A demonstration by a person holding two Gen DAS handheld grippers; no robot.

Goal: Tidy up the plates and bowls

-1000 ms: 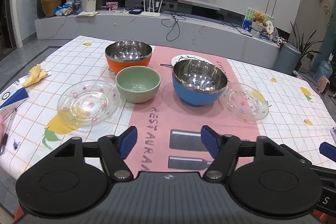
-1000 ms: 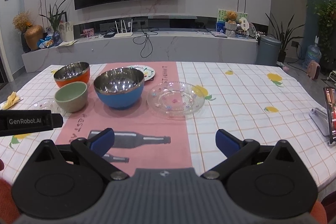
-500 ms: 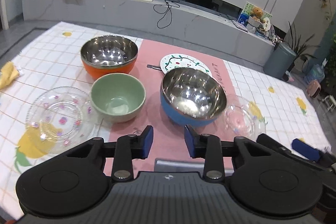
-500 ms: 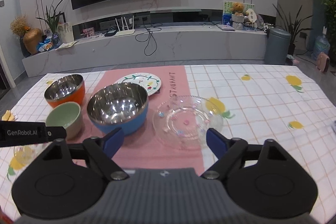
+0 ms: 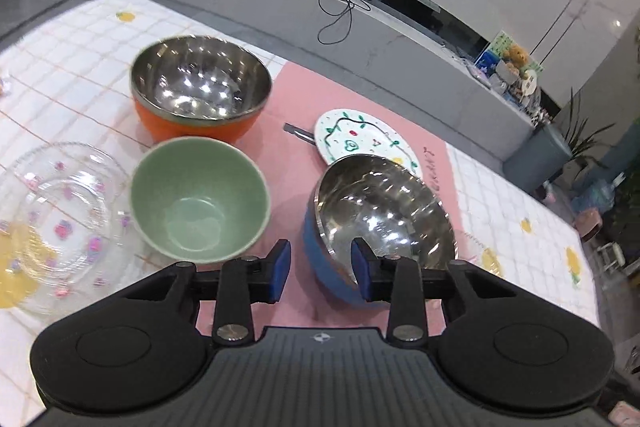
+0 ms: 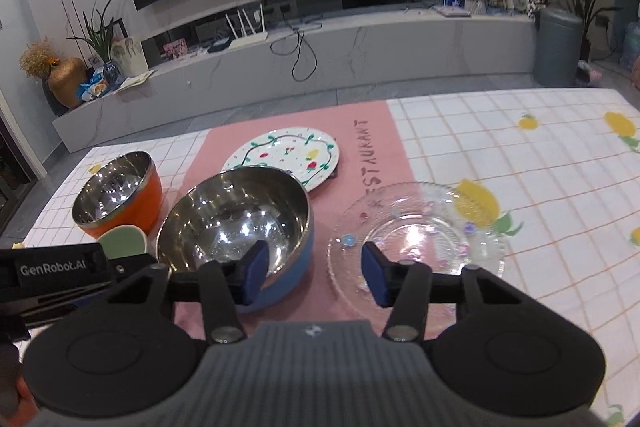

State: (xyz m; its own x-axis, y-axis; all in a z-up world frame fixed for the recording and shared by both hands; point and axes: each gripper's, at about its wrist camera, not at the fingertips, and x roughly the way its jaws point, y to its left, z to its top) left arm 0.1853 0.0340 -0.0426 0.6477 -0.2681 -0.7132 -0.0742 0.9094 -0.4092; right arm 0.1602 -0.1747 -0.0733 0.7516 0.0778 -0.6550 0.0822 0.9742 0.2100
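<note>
Grippers over pink table runner (image 6: pixel 280 123). Left gripper (image 5: pixel 318 269): partly open, straddling near rim of blue-walled steel bowl (image 5: pixel 380 219), pads not pressing. Right gripper (image 6: pixel 312 273): just been closing, half open, astride same bowl's right rim, clear glass plate (image 6: pixel 416 231) beside, nothing gripped.

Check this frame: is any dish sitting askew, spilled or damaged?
The blue steel bowl looks tipped, its rim slanting while the orange steel bowl and green bowl sit level. The left gripper straddles its near rim. Nothing spilled or broken.
</note>
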